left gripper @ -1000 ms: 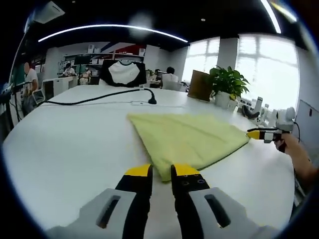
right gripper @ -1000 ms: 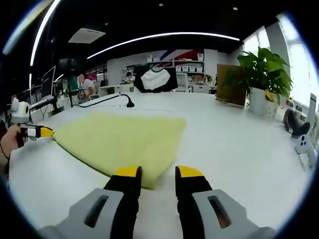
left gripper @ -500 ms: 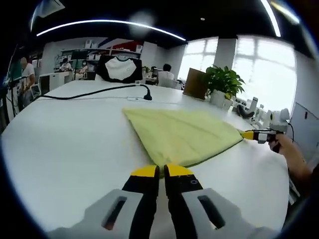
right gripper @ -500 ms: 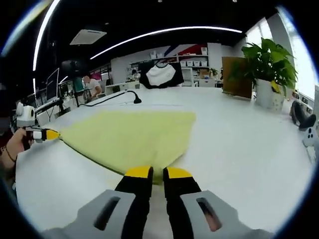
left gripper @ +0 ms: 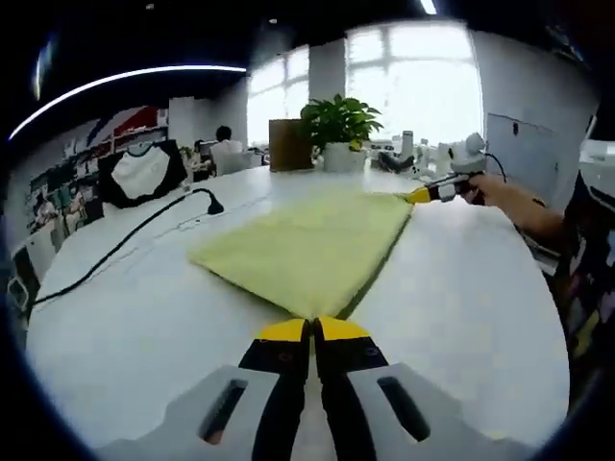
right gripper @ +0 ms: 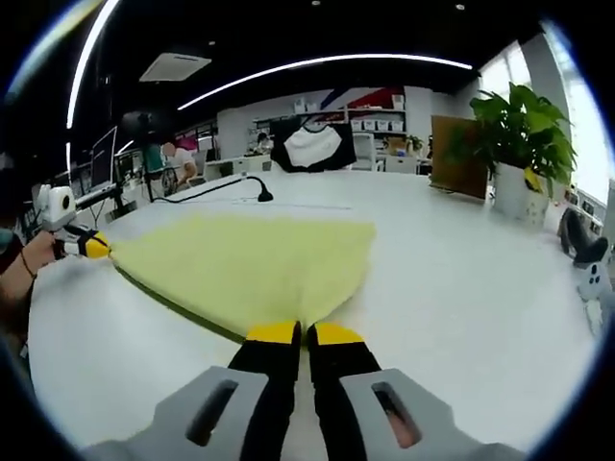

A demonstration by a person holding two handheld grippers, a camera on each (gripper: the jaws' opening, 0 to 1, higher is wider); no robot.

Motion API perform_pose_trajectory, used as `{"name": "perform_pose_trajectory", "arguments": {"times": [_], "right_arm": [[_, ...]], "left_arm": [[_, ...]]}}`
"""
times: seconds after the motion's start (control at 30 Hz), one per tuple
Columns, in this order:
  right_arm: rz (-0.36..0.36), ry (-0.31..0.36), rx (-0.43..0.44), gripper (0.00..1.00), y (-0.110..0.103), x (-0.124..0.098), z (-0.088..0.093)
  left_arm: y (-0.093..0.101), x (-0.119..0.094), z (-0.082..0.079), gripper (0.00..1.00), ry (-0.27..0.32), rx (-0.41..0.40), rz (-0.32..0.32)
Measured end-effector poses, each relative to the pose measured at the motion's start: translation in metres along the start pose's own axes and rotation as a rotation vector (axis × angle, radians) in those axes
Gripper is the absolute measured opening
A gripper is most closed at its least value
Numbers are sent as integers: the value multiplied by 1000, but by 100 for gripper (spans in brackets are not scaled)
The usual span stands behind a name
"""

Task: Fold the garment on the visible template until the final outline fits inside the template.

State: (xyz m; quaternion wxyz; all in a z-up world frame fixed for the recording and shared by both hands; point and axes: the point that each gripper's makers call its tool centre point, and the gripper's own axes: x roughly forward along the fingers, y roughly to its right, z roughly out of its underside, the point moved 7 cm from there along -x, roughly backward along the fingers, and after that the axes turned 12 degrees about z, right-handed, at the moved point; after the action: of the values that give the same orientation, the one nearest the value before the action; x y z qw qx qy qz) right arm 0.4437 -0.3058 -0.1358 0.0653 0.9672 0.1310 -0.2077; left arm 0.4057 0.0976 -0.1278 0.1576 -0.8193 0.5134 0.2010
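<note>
Both grippers [left gripper: 310,329] [right gripper: 299,333] clamped on yellow garment's [left gripper: 307,248] corners, bare white table [left gripper: 461,298] around.

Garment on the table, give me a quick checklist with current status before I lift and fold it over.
1. Left tool shut on a garment corner: ok.
2. Right tool shut on the other near corner: ok.
3. Garment edge between the tools off the table: a dark gap shows beneath it, ok.
4. Template outline on the table: cannot tell.
5. Cable away from the garment: ok.
6. Plant away from the fold path: ok.
</note>
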Motion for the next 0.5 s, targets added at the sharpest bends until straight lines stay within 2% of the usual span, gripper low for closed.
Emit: {"name": "perform_pose_trajectory", "arguments": {"times": [0.1,0.17,0.33,0.5], "right_arm": [[9,-7,-33,0,1,-1,2],[-1,-16,-38,0,2,-2,4],[-1,-31,-64,0,2,-3,8],[6,-33,-89,0,3,-5,10]], "left_arm": [[1,1,0,2,-25,75,60],[-1,-1,2,2,-55,105,60],[0,2,4,1,-74,123,73],[-1,-1,9,1,-59,89,68]]}}
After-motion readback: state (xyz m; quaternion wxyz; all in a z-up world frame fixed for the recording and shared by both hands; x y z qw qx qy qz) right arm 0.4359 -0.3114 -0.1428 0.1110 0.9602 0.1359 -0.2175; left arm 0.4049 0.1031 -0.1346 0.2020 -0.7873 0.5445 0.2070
